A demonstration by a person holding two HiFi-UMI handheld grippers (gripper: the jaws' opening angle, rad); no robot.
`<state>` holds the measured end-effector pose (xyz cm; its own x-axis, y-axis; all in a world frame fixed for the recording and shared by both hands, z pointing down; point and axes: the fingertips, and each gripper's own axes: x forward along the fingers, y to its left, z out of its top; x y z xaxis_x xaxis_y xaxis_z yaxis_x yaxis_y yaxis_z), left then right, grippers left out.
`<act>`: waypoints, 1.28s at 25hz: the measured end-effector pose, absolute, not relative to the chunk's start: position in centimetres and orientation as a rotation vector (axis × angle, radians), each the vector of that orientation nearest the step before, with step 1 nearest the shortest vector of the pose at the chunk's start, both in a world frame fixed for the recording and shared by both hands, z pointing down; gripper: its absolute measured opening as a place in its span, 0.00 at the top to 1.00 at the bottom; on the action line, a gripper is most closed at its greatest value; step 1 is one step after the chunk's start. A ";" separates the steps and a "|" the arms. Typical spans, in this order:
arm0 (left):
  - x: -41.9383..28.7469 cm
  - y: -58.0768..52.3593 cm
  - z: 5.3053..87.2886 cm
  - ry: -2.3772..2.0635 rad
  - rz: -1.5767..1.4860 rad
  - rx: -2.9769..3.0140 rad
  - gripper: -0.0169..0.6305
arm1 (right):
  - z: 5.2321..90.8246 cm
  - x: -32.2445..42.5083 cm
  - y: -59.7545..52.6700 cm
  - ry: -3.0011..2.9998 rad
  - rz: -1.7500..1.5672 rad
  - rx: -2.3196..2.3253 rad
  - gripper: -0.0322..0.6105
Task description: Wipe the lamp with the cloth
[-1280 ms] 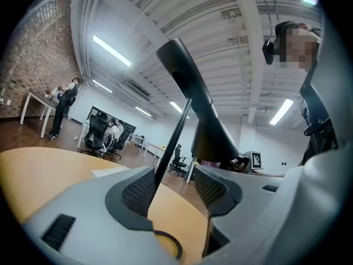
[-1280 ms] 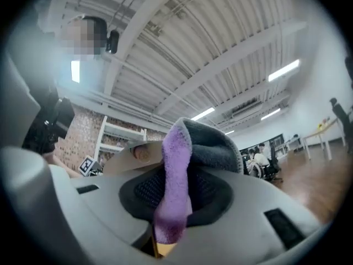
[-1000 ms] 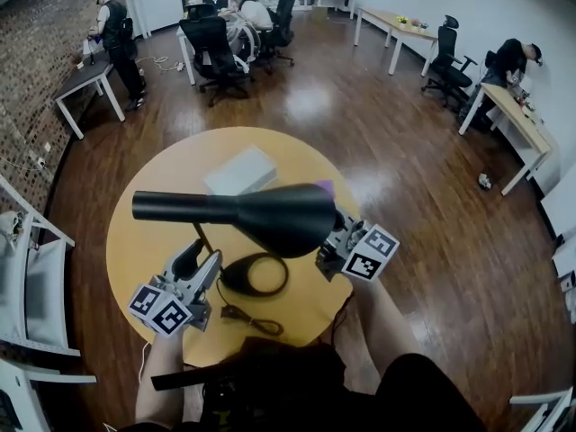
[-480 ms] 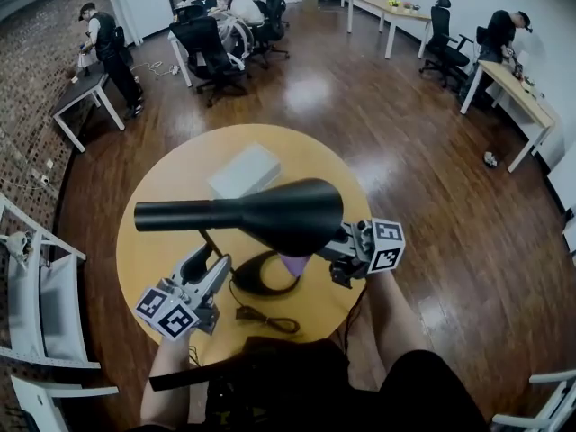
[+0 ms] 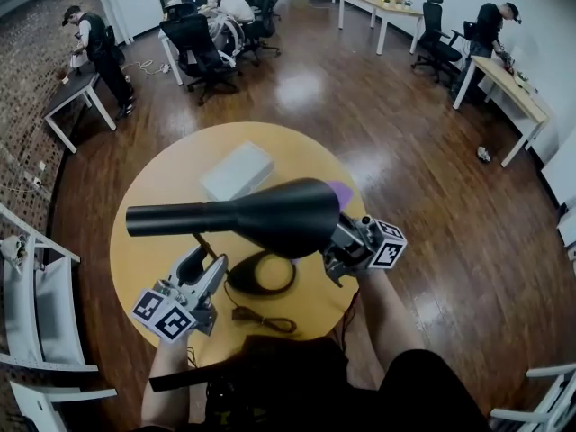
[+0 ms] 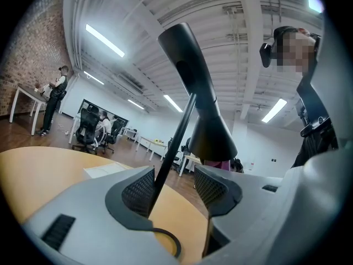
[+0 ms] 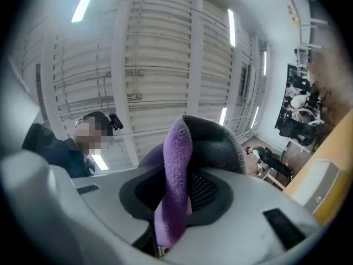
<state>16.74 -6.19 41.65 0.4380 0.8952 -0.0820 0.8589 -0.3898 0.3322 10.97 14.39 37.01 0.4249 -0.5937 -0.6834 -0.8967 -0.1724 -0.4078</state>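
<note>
A black desk lamp stands on the round yellow table (image 5: 148, 241), its wide shade (image 5: 288, 216) pointing right and its ring base (image 5: 261, 275) below. My left gripper (image 5: 200, 264) sits by the thin stem (image 6: 174, 142). The stem runs between the jaws against the left pad (image 6: 139, 192), with a clear gap to the right pad, so the left gripper (image 6: 174, 189) is open. My right gripper (image 5: 337, 246) is at the shade's right rim, tilted up. The right gripper (image 7: 176, 197) is shut on a purple cloth (image 7: 174, 186). The cloth (image 5: 340, 190) lies against the shade's dark edge (image 7: 220, 142).
A flat white box (image 5: 237, 171) lies on the table's far side. The lamp's black cable (image 5: 256, 318) curls near the front edge. White shelving (image 5: 36, 286) stands at the left. Office chairs, desks and people fill the back of the room.
Half a second ago the cloth hung under the shade; the right gripper has since swung it up to the shade's right rim. The left gripper has stayed by the stem.
</note>
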 end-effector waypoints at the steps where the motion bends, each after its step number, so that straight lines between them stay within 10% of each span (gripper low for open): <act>1: 16.8 -6.1 41.6 1.503 0.156 2.369 0.63 | 36.9 11.4 14.3 1.246 0.480 -1.864 0.81; 32: 17.1 -6.1 42.0 1.549 0.148 2.288 0.63 | 38.9 10.4 10.4 1.179 0.420 -1.713 0.81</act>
<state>17.14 -6.07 42.01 0.3890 0.9134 -0.1197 0.8743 -0.3252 0.3604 10.35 10.41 38.86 0.4694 -0.5150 -0.7172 -0.8524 -0.0524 -0.5203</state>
